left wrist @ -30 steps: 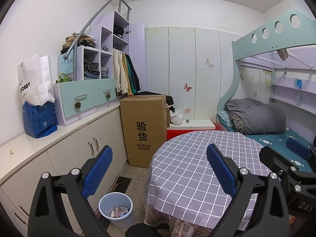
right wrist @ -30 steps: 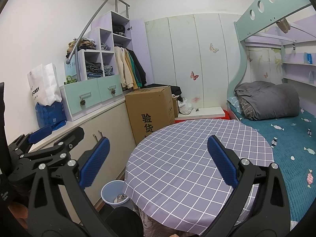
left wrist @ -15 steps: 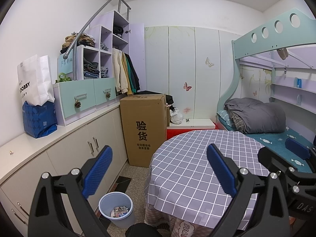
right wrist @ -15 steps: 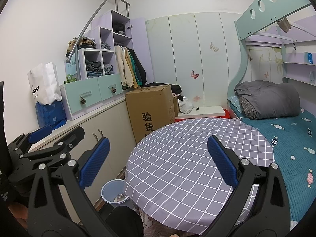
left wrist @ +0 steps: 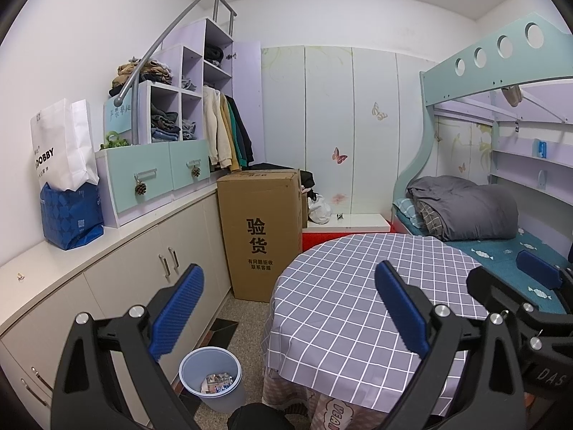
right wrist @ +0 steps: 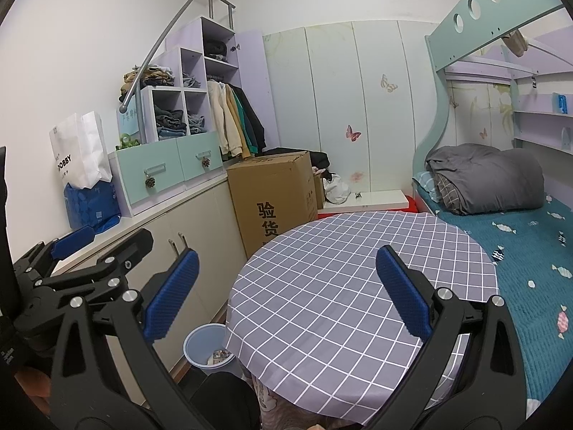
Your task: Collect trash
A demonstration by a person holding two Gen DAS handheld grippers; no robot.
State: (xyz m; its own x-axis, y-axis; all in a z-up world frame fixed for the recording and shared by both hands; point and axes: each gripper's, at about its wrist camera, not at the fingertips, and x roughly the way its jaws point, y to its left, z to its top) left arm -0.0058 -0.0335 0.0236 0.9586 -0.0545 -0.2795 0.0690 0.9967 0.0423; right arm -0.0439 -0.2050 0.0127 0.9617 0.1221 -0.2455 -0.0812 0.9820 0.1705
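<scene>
A light blue trash bin [left wrist: 212,376] with wrappers inside stands on the floor between the cabinets and the round table; it also shows in the right wrist view [right wrist: 207,348]. My left gripper [left wrist: 288,313] is open and empty, held above the bin and the table's left edge. My right gripper [right wrist: 284,292] is open and empty above the table. The round table [left wrist: 358,297] has a grey checked cloth with nothing on it. Each gripper shows at the edge of the other's view.
A tall cardboard box [left wrist: 261,236] stands behind the table. White cabinets [left wrist: 107,286] run along the left wall with a blue bag [left wrist: 70,215] and a white paper bag [left wrist: 61,147] on top. A bunk bed [left wrist: 501,247] with a grey duvet is at the right.
</scene>
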